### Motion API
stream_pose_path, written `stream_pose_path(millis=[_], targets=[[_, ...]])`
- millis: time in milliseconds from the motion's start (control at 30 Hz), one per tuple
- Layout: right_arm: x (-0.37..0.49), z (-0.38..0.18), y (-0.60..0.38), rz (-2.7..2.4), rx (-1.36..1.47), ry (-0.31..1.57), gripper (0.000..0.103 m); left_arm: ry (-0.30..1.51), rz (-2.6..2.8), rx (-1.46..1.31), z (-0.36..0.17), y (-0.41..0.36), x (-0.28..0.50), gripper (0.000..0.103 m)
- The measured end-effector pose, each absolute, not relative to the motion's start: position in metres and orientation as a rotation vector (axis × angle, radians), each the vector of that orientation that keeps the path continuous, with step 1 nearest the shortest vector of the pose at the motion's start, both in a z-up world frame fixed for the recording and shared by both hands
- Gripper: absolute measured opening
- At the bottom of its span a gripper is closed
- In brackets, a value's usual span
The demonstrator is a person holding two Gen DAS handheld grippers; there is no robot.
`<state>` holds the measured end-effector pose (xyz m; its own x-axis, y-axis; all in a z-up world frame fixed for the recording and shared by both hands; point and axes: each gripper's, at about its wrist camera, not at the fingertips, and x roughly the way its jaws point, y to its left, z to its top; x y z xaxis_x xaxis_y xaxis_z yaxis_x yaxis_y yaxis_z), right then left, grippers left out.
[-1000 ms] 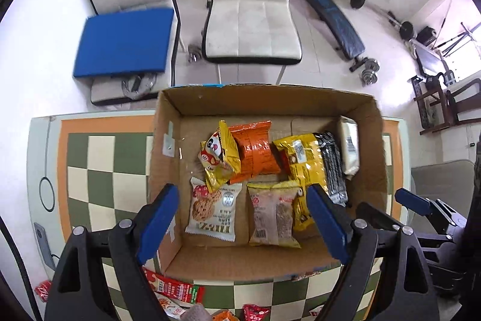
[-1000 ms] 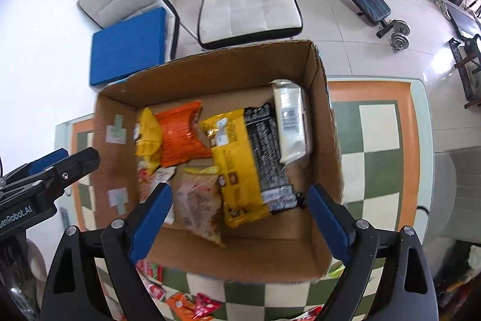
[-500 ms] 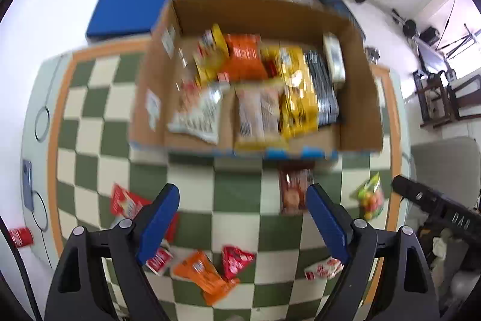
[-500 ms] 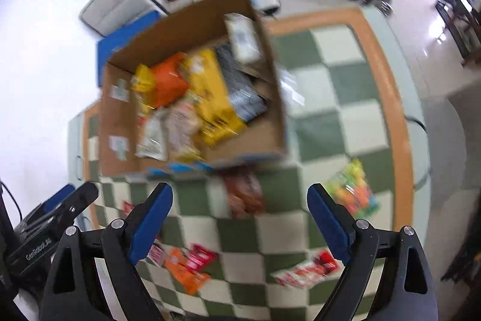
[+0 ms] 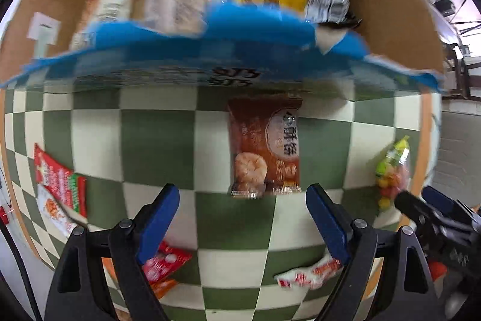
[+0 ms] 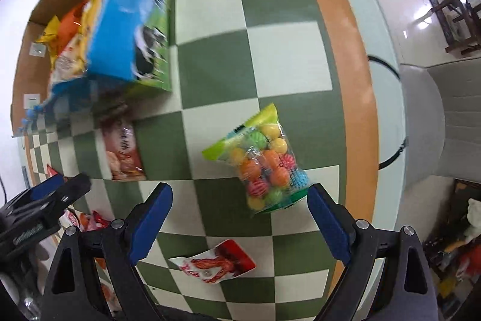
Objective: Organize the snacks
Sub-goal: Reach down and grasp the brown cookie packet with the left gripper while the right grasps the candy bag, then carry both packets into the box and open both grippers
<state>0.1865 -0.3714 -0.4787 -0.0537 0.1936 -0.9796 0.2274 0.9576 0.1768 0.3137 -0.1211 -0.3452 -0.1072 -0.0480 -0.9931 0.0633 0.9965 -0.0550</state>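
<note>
A cardboard box (image 5: pixel 390 29) with a blue printed outside (image 6: pixel 126 29) holds several snack packs and stands at the back of the checkered table. My left gripper (image 5: pixel 242 209) is open and empty, just short of a brown biscuit pack (image 5: pixel 266 149) lying in front of the box. My right gripper (image 6: pixel 239 212) is open and empty, its fingers either side of the near end of a clear bag of coloured candies (image 6: pixel 264 164). The brown pack also shows in the right wrist view (image 6: pixel 123 152).
Small red and white snack packs lie on the table: one (image 6: pixel 216 260) under the right gripper, others at the left (image 5: pixel 57 182) and near edge (image 5: pixel 163 263), (image 5: pixel 306 276). The candy bag (image 5: pixel 390 170) lies near the table's right edge. A grey chair (image 6: pixel 451 116) stands to the right.
Both grippers have pulled back from above the box and dropped low over the table. The left now faces the brown pack, the right the candy bag. Both stay open.
</note>
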Motion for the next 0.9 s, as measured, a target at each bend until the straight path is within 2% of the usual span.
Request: stream_pose_path(millis=[200, 333, 367, 400, 433, 467, 600, 667, 733, 900], targets=[[0.189, -0.507, -0.38, 0.01, 0.258, 1.686, 0.093, 1.694, -0.048, 0.068, -0.381, -0.14, 0.318, 0.086], [0.194, -0.523, -0.383, 0.035, 0.232, 1.72, 0.093, 1.642, -0.021, 0.088, -0.382, -0.145, 0.321, 0.086], [0.196, -0.525, -0.383, 0.04, 0.23, 1.721, 0.093, 1.631, -0.02, 0.102, -0.381, -0.147, 0.32, 0.082], [0.198, -0.528, -0.383, 0.046, 0.235, 1.72, 0.093, 1.628, -0.024, 0.108, -0.382, -0.148, 0.319, 0.071], [0.2, -0.532, -0.383, 0.057, 0.248, 1.722, 0.093, 1.623, -0.037, 0.097, -0.38, -0.148, 0.317, 0.067], [0.2, -0.535, -0.383, 0.064, 0.258, 1.726, 0.093, 1.62, -0.036, 0.098, -0.379, -0.148, 0.314, 0.058], [0.195, -0.544, -0.379, 0.05, 0.241, 1.73, 0.093, 1.624, -0.034, 0.122, -0.377, -0.149, 0.303, 0.056], [0.191, -0.546, -0.376, 0.025, 0.228, 1.729, 0.087, 1.619, -0.028, 0.151, -0.377, -0.148, 0.292, 0.056], [0.186, -0.549, -0.37, -0.041, 0.187, 1.75, 0.067, 1.641, -0.032, 0.152, -0.378, -0.146, 0.278, 0.056], [0.168, -0.548, -0.371, -0.072, 0.287, 1.725, 0.062, 1.664, -0.021, 0.156, -0.378, -0.134, 0.246, 0.056]])
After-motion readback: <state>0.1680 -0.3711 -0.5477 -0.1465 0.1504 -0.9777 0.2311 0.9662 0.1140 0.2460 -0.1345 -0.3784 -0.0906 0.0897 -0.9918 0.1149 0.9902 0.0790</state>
